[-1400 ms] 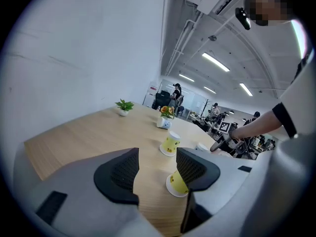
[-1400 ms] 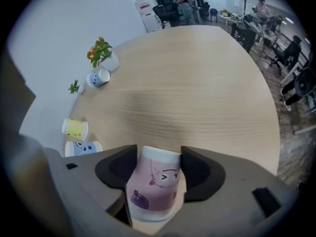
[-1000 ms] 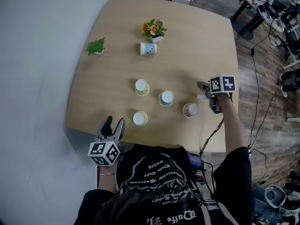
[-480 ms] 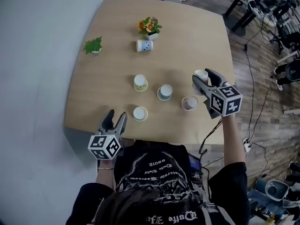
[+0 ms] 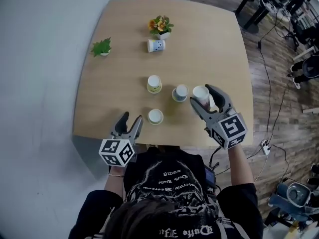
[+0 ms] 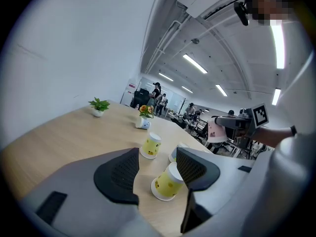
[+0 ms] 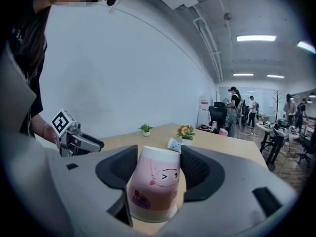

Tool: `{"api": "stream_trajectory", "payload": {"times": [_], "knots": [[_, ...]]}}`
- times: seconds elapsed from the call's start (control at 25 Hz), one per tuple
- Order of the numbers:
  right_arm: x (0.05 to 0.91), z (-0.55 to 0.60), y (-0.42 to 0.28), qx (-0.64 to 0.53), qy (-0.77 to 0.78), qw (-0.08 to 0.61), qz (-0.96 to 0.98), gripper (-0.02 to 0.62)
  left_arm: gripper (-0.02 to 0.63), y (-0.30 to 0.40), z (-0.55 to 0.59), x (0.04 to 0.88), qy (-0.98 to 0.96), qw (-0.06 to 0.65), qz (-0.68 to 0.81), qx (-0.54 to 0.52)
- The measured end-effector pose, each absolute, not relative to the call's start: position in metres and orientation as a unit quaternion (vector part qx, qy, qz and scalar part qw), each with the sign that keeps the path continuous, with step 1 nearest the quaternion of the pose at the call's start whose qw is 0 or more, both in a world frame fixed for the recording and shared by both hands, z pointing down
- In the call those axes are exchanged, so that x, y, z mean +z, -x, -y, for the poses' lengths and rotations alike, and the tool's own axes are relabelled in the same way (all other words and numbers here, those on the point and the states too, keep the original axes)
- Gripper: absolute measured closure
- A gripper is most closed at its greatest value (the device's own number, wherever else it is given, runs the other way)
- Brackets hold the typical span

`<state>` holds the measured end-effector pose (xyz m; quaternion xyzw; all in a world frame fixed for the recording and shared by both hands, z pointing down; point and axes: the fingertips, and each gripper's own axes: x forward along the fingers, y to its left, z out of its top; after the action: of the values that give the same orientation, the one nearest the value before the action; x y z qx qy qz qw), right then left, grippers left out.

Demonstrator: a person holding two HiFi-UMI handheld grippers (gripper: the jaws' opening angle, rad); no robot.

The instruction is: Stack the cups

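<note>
My right gripper (image 5: 203,95) is shut on an upside-down pink cup (image 7: 153,186) with a winking face, held above the table (image 5: 219,49) just right of a blue cup (image 5: 180,92). A yellow cup (image 5: 154,83) stands further left, and another yellow cup (image 5: 155,116) stands near the front edge. My left gripper (image 5: 131,119) hovers open at the front edge, left of that near cup (image 6: 167,181), which shows just beyond its fingertips. A fifth cup (image 5: 156,45) lies on its side at the back.
A small green plant (image 5: 101,48) and a pot of orange flowers (image 5: 160,26) stand at the table's far side. The table's front edge runs just behind both grippers. Desks, cables and people fill the room beyond the table's right side.
My right gripper has carried its cup leftward and nearer to me, close beside the blue cup. It now covers the pinkish cup that stood on the table there. The left gripper has barely moved.
</note>
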<state>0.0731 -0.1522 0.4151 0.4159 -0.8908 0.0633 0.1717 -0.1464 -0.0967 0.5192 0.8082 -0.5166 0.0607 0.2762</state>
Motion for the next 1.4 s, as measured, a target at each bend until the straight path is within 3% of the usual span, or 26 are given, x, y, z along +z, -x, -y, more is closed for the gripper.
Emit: {"api": "stream_trajectory", "payload": {"times": [0.6, 1.4], "knots": [[0.501, 0.111, -0.014, 0.077, -0.408, 0.133, 0.9, 0.313, 0.36, 0.151, 0.086, 0.526, -0.811, 0.278, 0.509, 0.079], [0.564, 0.128, 0.004, 0.08, -0.408, 0.141, 0.899, 0.307, 0.36, 0.173, 0.087, 0.534, -0.774, 0.285, 0.557, 0.1]]}}
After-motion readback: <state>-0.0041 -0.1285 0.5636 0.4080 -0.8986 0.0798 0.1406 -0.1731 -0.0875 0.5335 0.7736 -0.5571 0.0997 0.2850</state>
